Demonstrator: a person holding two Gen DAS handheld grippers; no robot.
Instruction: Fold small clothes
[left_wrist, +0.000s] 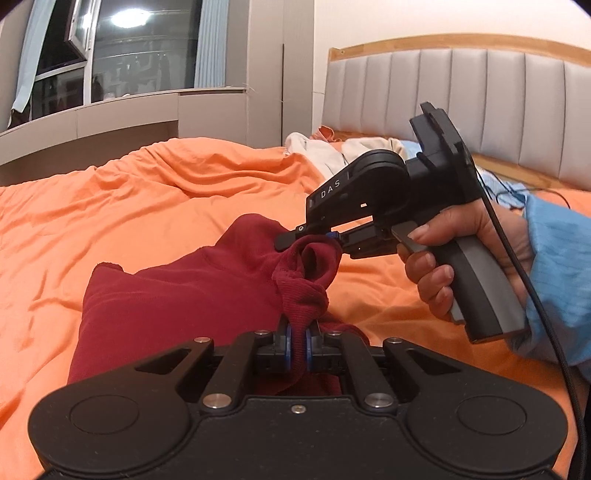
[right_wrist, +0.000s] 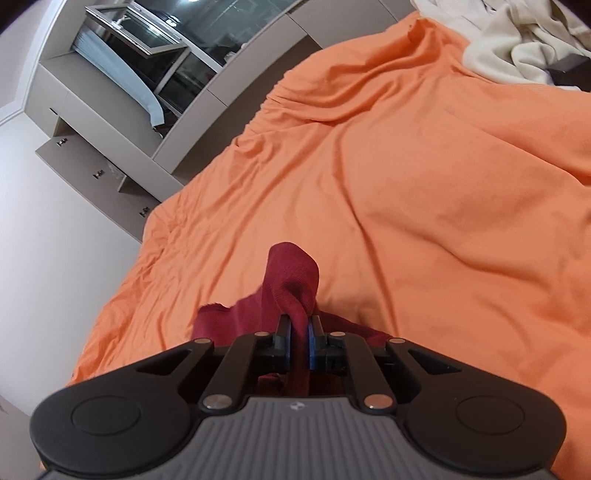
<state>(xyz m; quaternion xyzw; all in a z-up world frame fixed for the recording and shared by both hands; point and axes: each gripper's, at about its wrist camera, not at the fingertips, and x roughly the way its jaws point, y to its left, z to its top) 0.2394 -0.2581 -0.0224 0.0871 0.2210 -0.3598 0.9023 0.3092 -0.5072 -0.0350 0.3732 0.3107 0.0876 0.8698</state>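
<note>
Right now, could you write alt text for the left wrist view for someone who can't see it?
Two handheld black tools pinch a dark red garment over an orange bedspread: the left tool grips a bunched fold at the bottom, the right tool, held by a hand in a blue sleeve, grips another fold above. A grey headboard stands behind.

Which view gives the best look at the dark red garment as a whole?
The left wrist view: it shows the dark red garment spread over the orange bedcover, pinched by both the left claw and right claw. The right wrist view shows only a bunched fold at its own claw.
</note>
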